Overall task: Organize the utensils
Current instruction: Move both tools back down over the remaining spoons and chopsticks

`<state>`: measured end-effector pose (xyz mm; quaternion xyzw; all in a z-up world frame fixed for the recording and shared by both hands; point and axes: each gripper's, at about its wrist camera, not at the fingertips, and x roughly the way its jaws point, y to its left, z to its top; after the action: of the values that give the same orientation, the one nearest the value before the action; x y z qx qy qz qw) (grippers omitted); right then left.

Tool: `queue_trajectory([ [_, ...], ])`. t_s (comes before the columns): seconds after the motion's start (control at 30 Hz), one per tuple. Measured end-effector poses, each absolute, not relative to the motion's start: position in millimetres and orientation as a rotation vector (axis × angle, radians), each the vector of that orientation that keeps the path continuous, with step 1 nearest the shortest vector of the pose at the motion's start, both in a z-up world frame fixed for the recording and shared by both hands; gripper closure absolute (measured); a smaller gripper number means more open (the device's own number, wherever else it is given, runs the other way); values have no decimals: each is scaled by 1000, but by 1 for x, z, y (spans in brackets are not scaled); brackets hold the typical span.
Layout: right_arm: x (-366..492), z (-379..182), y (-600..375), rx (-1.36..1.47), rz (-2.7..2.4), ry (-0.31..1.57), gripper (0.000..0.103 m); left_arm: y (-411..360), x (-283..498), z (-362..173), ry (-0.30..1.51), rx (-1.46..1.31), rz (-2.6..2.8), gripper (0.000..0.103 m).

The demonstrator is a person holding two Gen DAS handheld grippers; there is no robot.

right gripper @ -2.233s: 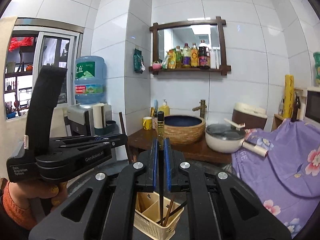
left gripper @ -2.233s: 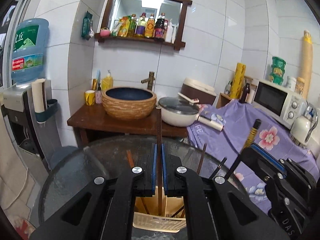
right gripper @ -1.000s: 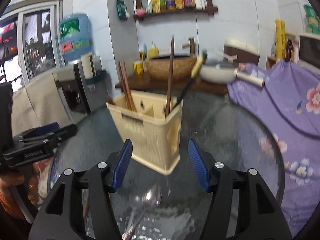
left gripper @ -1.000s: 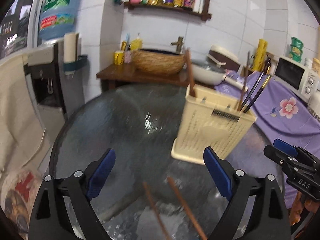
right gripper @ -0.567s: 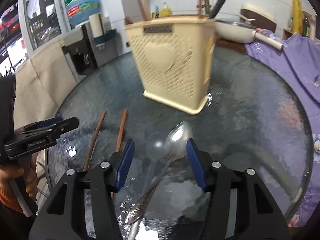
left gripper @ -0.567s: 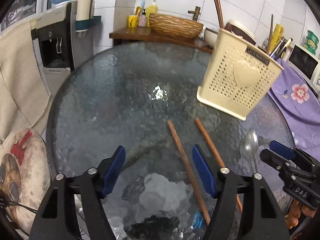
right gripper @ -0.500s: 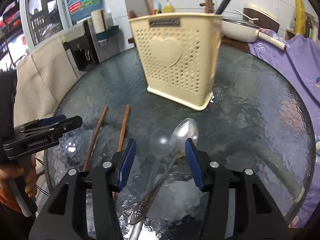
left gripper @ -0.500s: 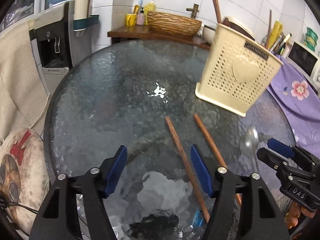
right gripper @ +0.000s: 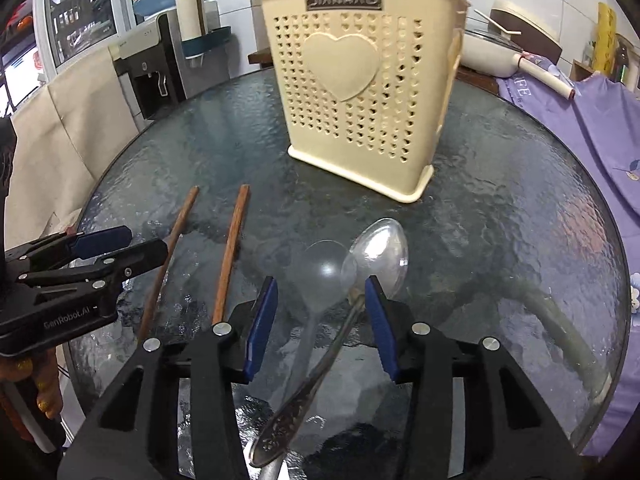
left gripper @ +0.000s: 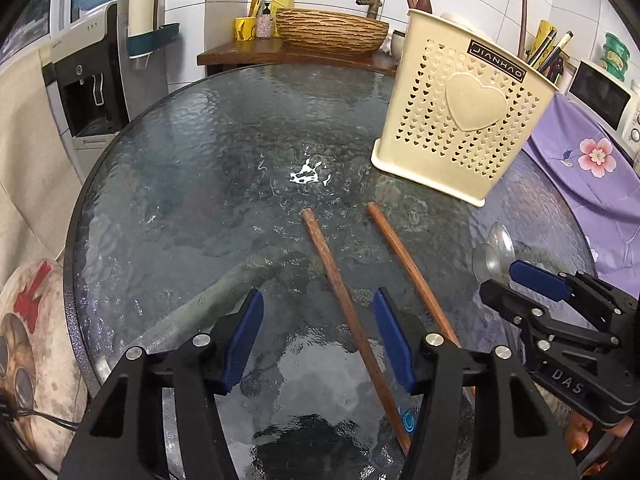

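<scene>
Standing upright, cream holder (left gripper: 460, 120) contains chopsticks (left gripper: 544, 50).

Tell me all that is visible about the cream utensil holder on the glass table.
The cream utensil holder looks like plastic, with walls pierced by small heart-shaped holes, a large raised heart on the front and a dark name plate near the rim. It stands upright on the glass table, beyond the two wooden chopsticks and the metal spoon, touching neither. Several chopsticks stick up out of it. No gripper touches it.

Both wrist views look down closely, sharing the table (left gripper: 168, 168) and holder (right gripper: 360, 92).
</scene>
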<state>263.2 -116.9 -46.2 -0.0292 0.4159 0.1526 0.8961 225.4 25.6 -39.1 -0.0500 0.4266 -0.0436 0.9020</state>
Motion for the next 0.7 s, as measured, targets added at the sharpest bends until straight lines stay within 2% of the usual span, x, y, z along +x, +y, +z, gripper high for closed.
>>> queue_trajectory([
  [0.13,267,-51,-111,-68,304,873,58,26,226,-41,888,-101,-90,47],
  [0.3,270,-52,-107,-93,290,879,68,23,230,-43,897,-95,-89,49],
  [0.47,274,-53,-106,-111,284,882,69,16,237,-43,900,-80,-86,51],
  [0.57,273,-52,-105,-120,283,881,69,13,242,-43,901,-63,-80,56],
  [0.63,273,-52,-104,-120,285,879,69,12,244,-43,900,-56,-77,64],
  [0.7,274,-52,-105,-109,290,878,69,9,248,-44,898,-39,-74,68],
])
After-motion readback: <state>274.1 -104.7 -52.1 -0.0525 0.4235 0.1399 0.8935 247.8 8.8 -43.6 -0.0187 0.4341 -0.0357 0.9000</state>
